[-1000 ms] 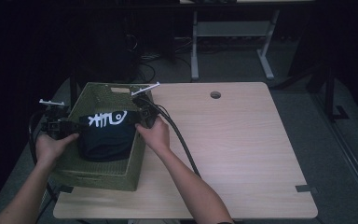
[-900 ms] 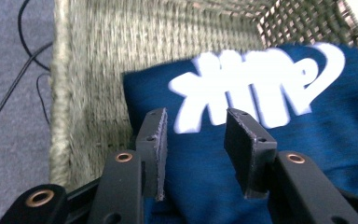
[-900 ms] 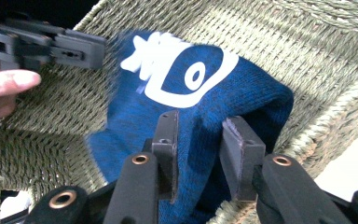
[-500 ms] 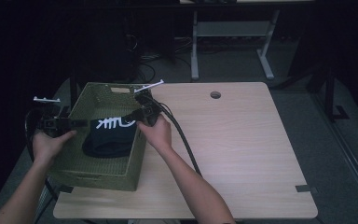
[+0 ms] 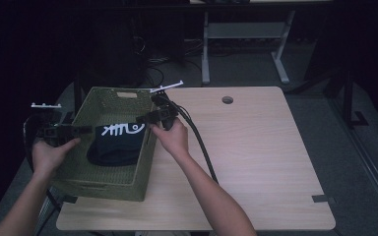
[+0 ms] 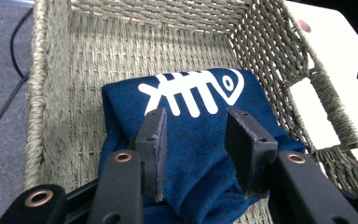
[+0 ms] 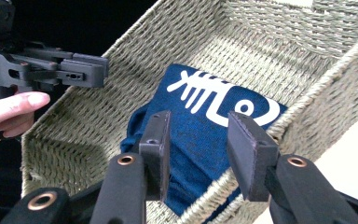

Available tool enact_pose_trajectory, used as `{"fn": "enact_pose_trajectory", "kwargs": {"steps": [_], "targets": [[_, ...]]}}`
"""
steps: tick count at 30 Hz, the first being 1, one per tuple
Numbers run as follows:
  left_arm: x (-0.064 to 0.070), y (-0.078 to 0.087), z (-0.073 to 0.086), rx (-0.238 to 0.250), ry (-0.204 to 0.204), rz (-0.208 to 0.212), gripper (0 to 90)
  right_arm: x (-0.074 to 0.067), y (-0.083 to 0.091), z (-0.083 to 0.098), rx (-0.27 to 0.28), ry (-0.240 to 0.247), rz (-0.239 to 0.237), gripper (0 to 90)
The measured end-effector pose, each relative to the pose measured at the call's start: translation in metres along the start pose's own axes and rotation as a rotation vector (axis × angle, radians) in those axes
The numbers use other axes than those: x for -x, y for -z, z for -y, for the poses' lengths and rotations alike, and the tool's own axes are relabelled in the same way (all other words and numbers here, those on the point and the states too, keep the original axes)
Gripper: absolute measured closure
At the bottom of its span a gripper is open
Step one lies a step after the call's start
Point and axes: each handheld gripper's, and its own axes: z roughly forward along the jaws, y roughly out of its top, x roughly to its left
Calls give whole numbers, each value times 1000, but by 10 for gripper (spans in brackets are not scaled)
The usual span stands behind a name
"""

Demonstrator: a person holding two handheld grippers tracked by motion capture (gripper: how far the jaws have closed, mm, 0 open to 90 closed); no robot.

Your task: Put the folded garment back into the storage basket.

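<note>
Below both open grippers, left gripper (image 5: 89, 130) and right gripper (image 5: 140, 119), the folded shirt (image 5: 115, 145) lies released inside the basket (image 5: 98, 183); placing looks done, only withdrawing remains, right jaws just widening.

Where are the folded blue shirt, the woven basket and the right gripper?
Folded blue shirt (image 6: 200, 140): left gripper view, on the plain blue cloth below the fish-bone print.
Woven basket (image 5: 106, 181): high view, on its near outer wall.
Right gripper (image 7: 198, 135): right gripper view, midway between its fingertips.
</note>
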Motion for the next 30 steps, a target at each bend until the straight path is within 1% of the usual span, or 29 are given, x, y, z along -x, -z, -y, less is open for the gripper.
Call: {"fn": "enact_pose_trajectory", "kwargs": {"steps": [1,2,3,4,5,7,8,9,10,11,12,14,16,17,18,19,20,21,22,25,26,30], "targets": [[0,0,0,0,0,0,581,0,0,0,0,0,0,593],[4,2,1,6,-8,-3,580,1,4,0,5,-2,-2,588],[4,2,1,6,-8,-3,578,1,4,0,5,-2,-2,588],[9,5,3,13,-13,-5,577,3,8,1,11,-2,-9,583],[9,5,3,13,-13,-5,576,3,8,1,11,-2,-9,583],[15,7,6,25,-18,-4,575,4,12,2,16,-1,-15,578],[20,9,7,28,-21,-5,572,6,16,4,21,-2,-25,569],[20,9,7,28,-21,-5,571,6,16,4,21,-2,-25,569],[26,11,9,33,-28,-7,569,9,20,5,21,-3,-31,556],[26,11,9,33,-28,-7,568,9,20,5,21,-3,-31,556],[32,14,11,33,-41,-22,568,11,24,6,28,-5,-41,550],[37,18,13,32,-52,-37,565,13,31,7,39,-4,-49,546],[39,24,17,46,-52,-56,562,16,37,8,42,-1,-51,539],[39,24,17,46,-52,-56,561,16,37,8,42,-1,-51,539],[39,30,20,58,-36,-65,554,19,43,9,46,-2,-52,537],[39,30,20,58,-36,-65,554,20,45,10,48,0,-52,535],[39,36,24,67,-25,-74,553,21,48,11,49,-1,-50,532],[39,36,24,67,-25,-74,552,21,48,11,49,-1,-50,532],[39,40,28,73,-19,-78,552,23,52,13,50,0,-49,530],[41,43,31,84,-10,-72,547,25,56,15,47,-4,-45,525],[42,44,32,83,-17,-72,546,26,58,15,51,-5,-44,525],[50,45,36,105,-9,-47,536,30,64,19,60,-11,-44,517]]}}
